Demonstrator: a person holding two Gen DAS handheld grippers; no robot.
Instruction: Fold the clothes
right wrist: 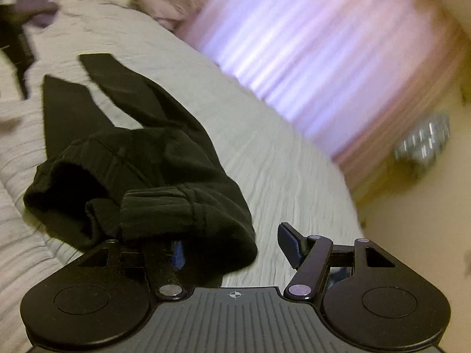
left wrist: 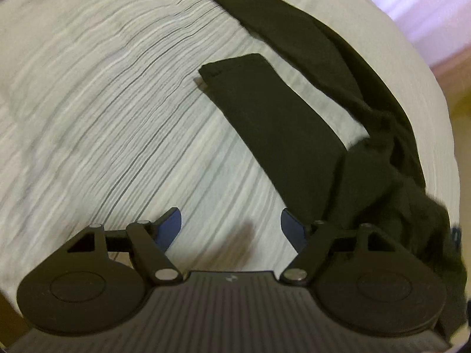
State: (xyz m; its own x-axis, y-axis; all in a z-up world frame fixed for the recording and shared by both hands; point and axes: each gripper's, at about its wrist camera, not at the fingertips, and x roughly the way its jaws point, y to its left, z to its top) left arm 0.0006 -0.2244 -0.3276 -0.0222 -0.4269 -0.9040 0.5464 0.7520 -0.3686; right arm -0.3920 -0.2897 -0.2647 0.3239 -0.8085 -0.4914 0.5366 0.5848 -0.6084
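Black trousers (right wrist: 141, 161) lie on the bed (left wrist: 103, 117), legs stretching far, waistband near. The right gripper (right wrist: 232, 250) gapes around the waistband; the left gripper (left wrist: 231, 229), open and empty, hovers just left.

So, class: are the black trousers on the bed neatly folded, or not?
Not folded. The black trousers lie with legs splayed apart and the waist bunched in a heap on the bedspread.

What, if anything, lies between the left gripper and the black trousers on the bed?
Nothing visible does. In the left wrist view only bare white bedspread lies between the open left gripper and the black trousers, whose nearer leg runs just past the gripper's right finger.
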